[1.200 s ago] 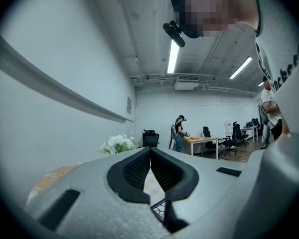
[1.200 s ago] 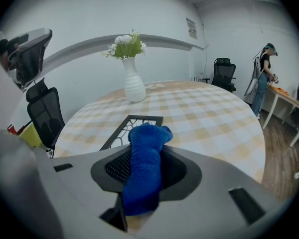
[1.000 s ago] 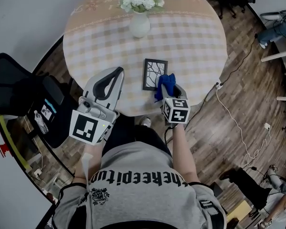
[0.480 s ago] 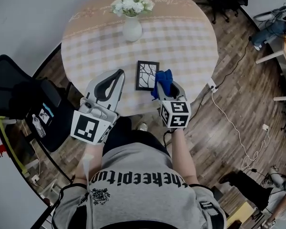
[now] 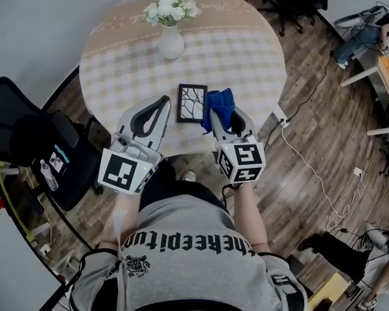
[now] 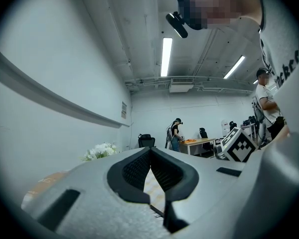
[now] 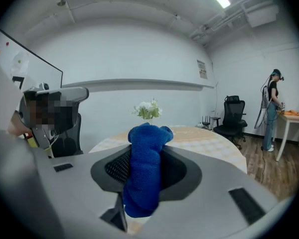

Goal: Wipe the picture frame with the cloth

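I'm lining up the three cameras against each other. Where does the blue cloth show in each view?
Head view: the blue cloth sits just right of centre, at the right edge of the picture frame.
Left gripper view: not in it.
Right gripper view: the cloth stands at centre, low in the foreground.
Shared landmark: the white flowers show in all three views.

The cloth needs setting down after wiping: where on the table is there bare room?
Bare: the wide stretch right of the vase, out to the right rim of the table; also the patch left of the frame, between vase and left gripper. Crowded: the near edge, where frame, cloth and right gripper sit close.
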The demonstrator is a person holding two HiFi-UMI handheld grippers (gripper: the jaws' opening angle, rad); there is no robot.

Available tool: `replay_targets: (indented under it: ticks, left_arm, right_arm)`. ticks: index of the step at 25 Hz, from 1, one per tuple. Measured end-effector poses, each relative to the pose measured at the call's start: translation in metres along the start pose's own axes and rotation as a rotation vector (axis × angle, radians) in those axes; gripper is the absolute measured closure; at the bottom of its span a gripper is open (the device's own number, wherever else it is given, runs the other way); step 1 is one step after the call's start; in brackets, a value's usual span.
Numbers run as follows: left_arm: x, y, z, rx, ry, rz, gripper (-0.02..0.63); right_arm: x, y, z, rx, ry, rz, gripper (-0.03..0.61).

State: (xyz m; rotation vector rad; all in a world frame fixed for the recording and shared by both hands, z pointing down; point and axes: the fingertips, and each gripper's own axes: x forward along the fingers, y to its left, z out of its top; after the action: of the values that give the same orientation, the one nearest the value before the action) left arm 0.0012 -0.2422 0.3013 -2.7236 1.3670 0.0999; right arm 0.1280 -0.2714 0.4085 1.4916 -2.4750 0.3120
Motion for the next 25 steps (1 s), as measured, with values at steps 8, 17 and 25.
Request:
replay_targets:
  ticks: [8,17,25]
  left_arm:
    - [-0.003,-0.012,0.003,0.011,0.008,0.005,0.598]
    - [-0.01,-0.017,0.008,0.024,0.005,0.013,0.598]
    - [-0.009,-0.016,0.014,0.026,-0.007,-0.023,0.598]
  right_arm:
    - [-0.027,0.007,0.031,-0.033,-0.09,0.022,0.437]
    - [-0.043,0.011,0.039,-0.019,-0.143,0.036,0.437]
    - [-0.053,0.013,0.047,-0.013,-0.186,0.007,0.437]
